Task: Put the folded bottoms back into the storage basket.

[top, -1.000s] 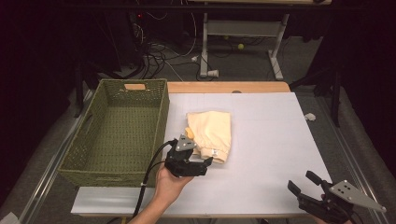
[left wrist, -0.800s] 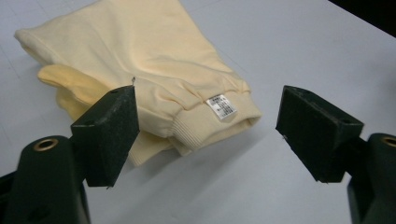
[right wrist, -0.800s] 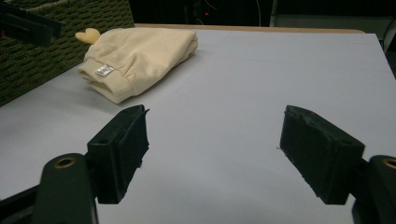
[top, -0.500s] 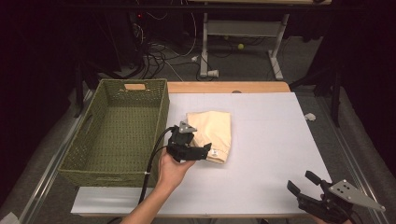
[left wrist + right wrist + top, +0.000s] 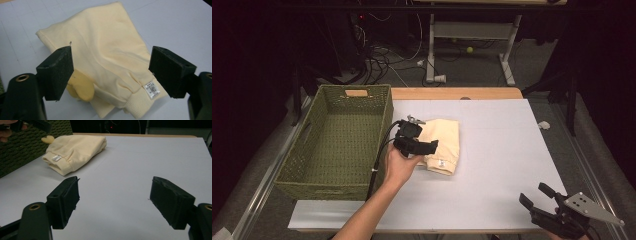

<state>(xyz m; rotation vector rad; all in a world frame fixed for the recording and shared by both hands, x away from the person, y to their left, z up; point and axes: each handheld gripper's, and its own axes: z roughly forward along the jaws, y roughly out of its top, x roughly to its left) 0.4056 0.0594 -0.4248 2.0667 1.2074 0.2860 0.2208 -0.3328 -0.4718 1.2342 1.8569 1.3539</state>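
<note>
While its jaws gape wide — empty — the left hand-held gripper [image 5: 428, 148] hovers over the folded cream garment [image 5: 444, 142].

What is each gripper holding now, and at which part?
Nothing. The left gripper hangs open over the folded cream garment; the right gripper is open over the bare table.

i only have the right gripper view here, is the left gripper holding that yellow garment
Observer: No. In the left gripper view the left gripper has its jaws open, set wide over the folded yellow garment.
Operator: what's that green wall at my left
Observer: An open wicker basket, seen from the high view, with nothing inside that I can make out.
Operator: where is my gripper relative to the garment
Observer: The right gripper sits at the near right corner of the table, well apart from the garment.
</note>
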